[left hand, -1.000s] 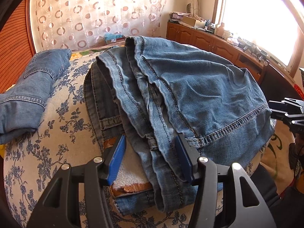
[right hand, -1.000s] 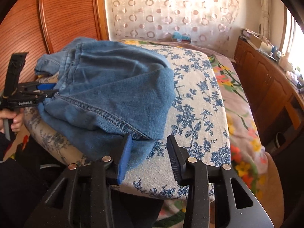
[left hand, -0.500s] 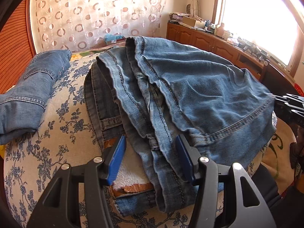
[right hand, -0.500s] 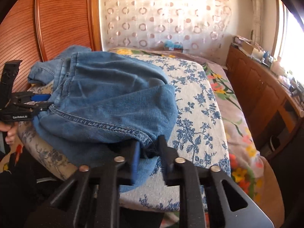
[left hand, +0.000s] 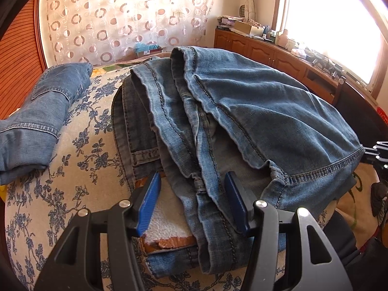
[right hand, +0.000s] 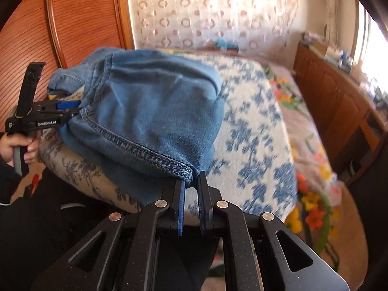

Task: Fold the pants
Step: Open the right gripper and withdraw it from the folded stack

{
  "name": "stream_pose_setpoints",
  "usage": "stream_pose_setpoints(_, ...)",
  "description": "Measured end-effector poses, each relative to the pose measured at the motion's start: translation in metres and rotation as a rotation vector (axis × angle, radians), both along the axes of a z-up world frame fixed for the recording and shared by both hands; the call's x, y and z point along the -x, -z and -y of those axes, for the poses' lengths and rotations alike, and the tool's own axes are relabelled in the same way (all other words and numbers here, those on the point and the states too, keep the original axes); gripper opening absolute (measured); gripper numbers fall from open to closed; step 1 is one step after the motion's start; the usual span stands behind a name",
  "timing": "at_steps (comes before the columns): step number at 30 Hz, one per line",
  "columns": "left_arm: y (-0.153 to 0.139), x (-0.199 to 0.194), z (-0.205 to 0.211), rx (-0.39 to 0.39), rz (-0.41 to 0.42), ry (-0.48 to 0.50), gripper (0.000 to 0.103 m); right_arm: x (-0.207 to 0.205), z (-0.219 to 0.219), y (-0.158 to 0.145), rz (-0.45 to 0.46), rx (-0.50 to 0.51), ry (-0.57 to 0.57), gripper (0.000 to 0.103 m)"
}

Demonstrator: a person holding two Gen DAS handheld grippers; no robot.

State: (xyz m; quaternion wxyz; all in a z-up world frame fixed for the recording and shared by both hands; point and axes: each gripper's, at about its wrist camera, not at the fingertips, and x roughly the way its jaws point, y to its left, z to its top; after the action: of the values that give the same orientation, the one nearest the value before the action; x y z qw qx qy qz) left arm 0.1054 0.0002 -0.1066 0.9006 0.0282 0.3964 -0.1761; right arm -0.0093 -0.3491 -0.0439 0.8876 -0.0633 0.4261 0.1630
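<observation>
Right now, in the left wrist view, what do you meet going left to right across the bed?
Second pair of jeans → bare floral bedspread → jeans being folded → right gripper at the frame's edge.

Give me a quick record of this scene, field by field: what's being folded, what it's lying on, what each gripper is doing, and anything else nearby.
item: jeans, folded over in layers
surface: bed with blue floral cover
left gripper: open, fingers either side of the jeans' waistband end
right gripper: shut on the hem corner of the jeans
other clothing: second pair of folded jeans at the left, apart from the first
background: patterned curtain, wooden cabinets under a bright window
</observation>
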Motion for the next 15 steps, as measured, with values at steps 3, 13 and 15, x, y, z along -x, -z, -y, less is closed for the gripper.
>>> stream_pose_setpoints(3, 0.001, -0.001, -0.003, 0.006, 0.002, 0.0, 0.056, 0.001, -0.001, 0.005, -0.009, 0.009, -0.002, 0.007)
stream_pose_setpoints(13, -0.006, 0.006, -0.011, 0.034, -0.007, -0.007, 0.056, 0.005, 0.017, -0.025, 0.058, -0.057, 0.032, 0.03)
stream_pose_setpoints(15, -0.01, 0.009, -0.011, 0.029, 0.004, -0.006, 0.056, 0.001, 0.019, -0.029, 0.077, -0.064, 0.045, 0.039)
